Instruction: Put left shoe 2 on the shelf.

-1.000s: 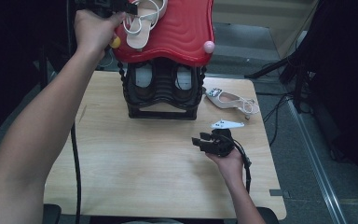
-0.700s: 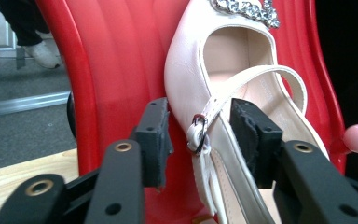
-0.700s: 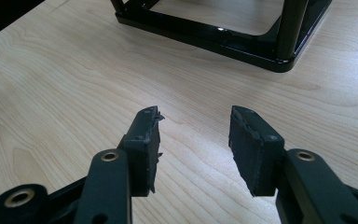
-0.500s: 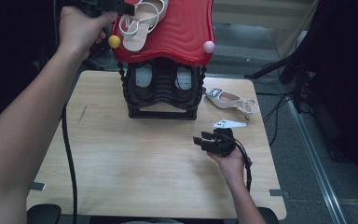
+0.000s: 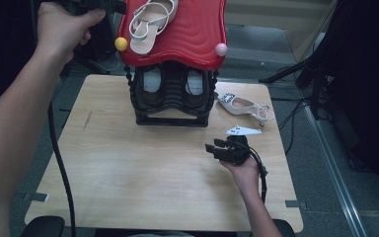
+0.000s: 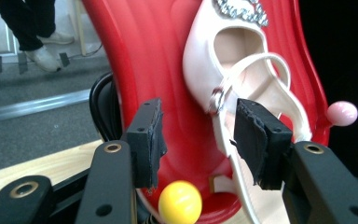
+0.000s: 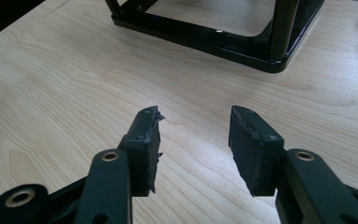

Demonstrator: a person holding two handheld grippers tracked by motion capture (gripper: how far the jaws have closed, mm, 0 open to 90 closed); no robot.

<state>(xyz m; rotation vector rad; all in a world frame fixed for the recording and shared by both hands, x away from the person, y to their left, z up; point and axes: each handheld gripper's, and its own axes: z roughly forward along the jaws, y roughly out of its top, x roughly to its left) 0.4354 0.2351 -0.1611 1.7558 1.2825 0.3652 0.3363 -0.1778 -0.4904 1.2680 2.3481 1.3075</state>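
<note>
**One sandal up on the rack, its mate waiting on the table**

So the left gripper (image 6: 198,140) has just been opening its jaws. They now stand wide apart with nothing pinched between them, hanging right by the heel end of the white sandal (image 5: 150,22). That sandal lies on the red top shelf (image 5: 192,42) of the black shoe rack (image 5: 172,98), near the yellow knob (image 5: 121,43). Looks to me like the drop-off step is basically done.

The right gripper (image 7: 196,140) sits low over the table (image 5: 128,173), jaws open and empty too.

The other sandal (image 5: 244,106) lies on the table, just right of the rack. My guess is that's next: reach over, grab it around the strap or heel, and lift it up beside the first one.
</note>
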